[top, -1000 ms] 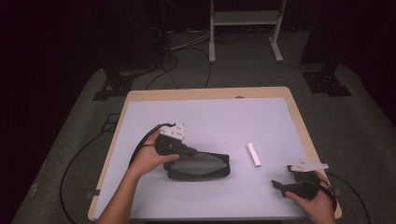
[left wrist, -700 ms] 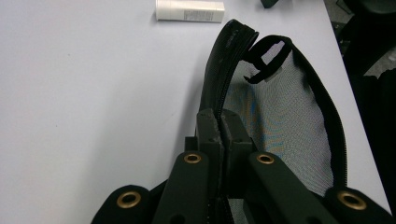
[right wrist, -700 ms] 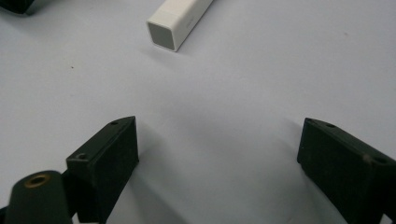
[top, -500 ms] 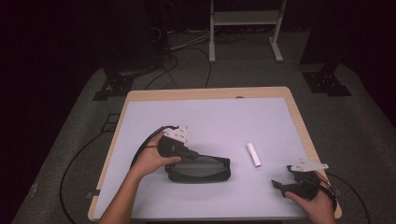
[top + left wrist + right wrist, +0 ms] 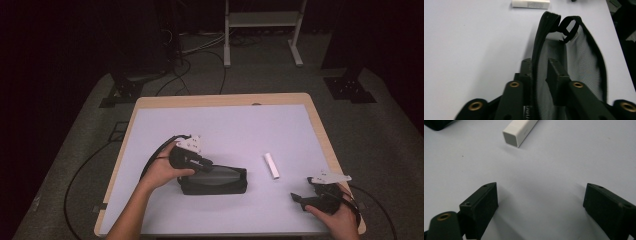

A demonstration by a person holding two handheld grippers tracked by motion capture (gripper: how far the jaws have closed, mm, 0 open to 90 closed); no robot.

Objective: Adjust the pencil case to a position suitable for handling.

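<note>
A black mesh pouch (image 5: 215, 181) lies on the lavender table top (image 5: 225, 125), left of centre. My left gripper (image 5: 201, 164) is shut on the pouch's near-left zipper edge. In the left gripper view the black zipper band (image 5: 539, 50) runs between the two pads of that gripper (image 5: 540, 72), and the pouch mouth gapes to the right, showing the grey mesh (image 5: 584, 55). A small white box (image 5: 271, 165) (image 5: 530, 4) (image 5: 520, 128) lies flat to the right of the pouch. My right gripper (image 5: 298, 200) (image 5: 541, 202) stands open near the front right corner, nothing between its fingers, short of the white box.
The table's wooden rim (image 5: 320, 130) frames the lavender mat. Cables (image 5: 150, 160) trail off the left side from the left gripper. On the dark floor behind the table stand a white shelf frame (image 5: 260, 30) and black stand feet (image 5: 350, 87).
The left gripper and the pouch edge it holds have shifted slightly to the right. The right gripper and the white box have stayed put.
</note>
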